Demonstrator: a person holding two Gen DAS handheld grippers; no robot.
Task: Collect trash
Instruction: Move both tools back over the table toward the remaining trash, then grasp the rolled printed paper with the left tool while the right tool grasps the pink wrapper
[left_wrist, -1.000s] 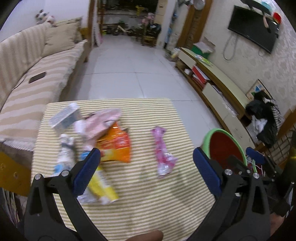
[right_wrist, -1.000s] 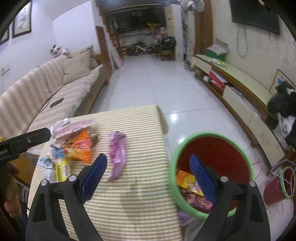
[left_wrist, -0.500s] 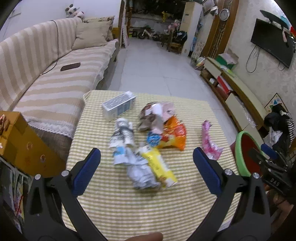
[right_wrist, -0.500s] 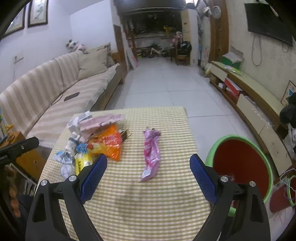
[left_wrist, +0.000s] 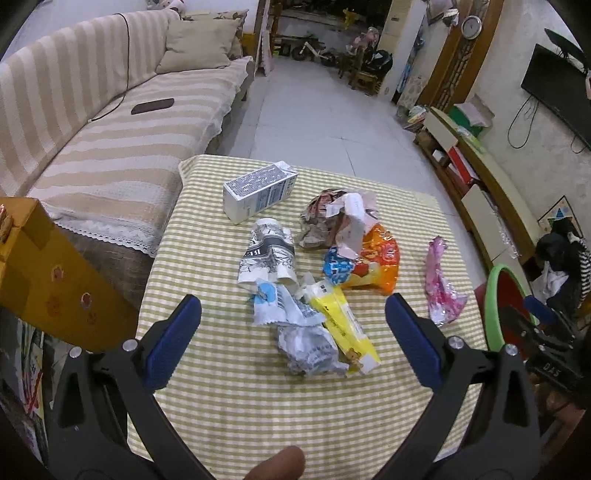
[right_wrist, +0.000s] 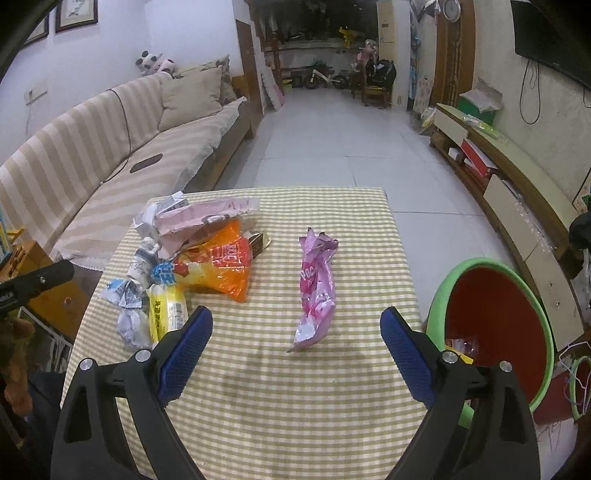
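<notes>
From the left wrist view, the left gripper (left_wrist: 293, 317) hangs above the near part of the table (left_wrist: 258, 406) with its jaws spread wide and nothing between them. The trash sits in a heap around the table's middle: a milk carton (left_wrist: 258, 192) toward the far edge, a crumpled black-and-white wrapper (left_wrist: 267, 254), a yellow packet (left_wrist: 343, 325) overlapping a grey crumpled bag (left_wrist: 306, 343), and an orange bag (left_wrist: 376, 262). Because these pieces overlap, a closing grip could catch two at once or drag a neighbour off the table's near edge. Thin film could also slip out of the pads. The print on the carton and wrappers is too small to read; the other gripper's body at the right shows letters that look like "DAS".

From the right wrist view, the right gripper (right_wrist: 295, 343) is also wide open and empty, hovering just short of the pink wrapper (right_wrist: 316, 291), which lies alone near the table's right edge. It reads "POC", the rest creased away. The orange bag bears large red characters I cannot make out. The bin (right_wrist: 495, 317), green-rimmed and red inside, stands on the floor beside the right edge; a light wrapper released off-centre could flutter past its rim.
</notes>
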